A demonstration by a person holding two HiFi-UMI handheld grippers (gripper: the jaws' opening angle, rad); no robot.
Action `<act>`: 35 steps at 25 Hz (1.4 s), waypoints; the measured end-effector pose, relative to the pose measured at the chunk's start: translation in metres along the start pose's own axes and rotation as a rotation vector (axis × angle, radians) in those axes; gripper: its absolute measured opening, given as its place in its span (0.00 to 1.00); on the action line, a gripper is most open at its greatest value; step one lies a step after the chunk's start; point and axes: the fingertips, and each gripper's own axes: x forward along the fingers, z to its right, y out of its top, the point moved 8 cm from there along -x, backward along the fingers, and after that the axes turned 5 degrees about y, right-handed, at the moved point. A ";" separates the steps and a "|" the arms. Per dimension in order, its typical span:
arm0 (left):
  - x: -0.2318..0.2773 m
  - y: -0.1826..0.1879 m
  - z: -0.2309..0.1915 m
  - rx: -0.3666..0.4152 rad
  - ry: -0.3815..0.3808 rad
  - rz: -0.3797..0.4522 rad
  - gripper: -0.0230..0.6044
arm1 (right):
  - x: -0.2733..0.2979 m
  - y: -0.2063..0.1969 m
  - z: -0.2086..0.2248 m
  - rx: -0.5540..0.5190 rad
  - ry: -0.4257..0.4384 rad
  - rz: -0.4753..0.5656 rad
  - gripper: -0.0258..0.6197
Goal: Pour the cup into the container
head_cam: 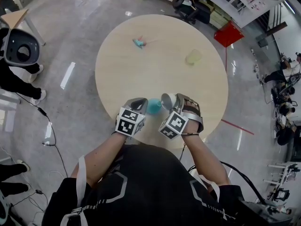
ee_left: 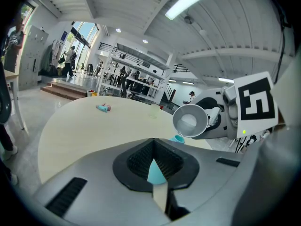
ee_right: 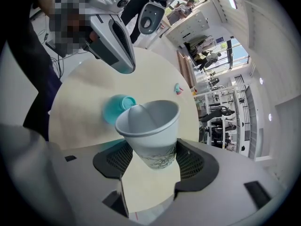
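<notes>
Pour stage now! The right tool is clamped on the white paper cup, its jaws wide on the lower wall and the rim squashed out of round. In the head view the cup sits low centre, tipped, with its mouth leaning left toward the teal container. That container stands on the round desk near the bottom edge, just left of the cup.

From the left gripper view, the cup's lip hangs right over the bit of teal rim that shows. No stream is visible, and I can't tell what is inside the cup.

The left tool is clenched, tips together. Teal shows through the slit behind them, but nothing looks pinched. It hovers just left of the container, and the right gripper view shows bare desk between the two.

So I'd call this the start of the tip. Next comes a further roll of the right wrist, keeping the lip centred over that small mouth. The container looks unheld, so a bump could topple it.
</notes>
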 end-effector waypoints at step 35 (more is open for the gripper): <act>0.002 -0.005 0.002 0.003 -0.007 -0.011 0.04 | -0.013 0.006 0.008 -0.059 -0.048 -0.009 0.49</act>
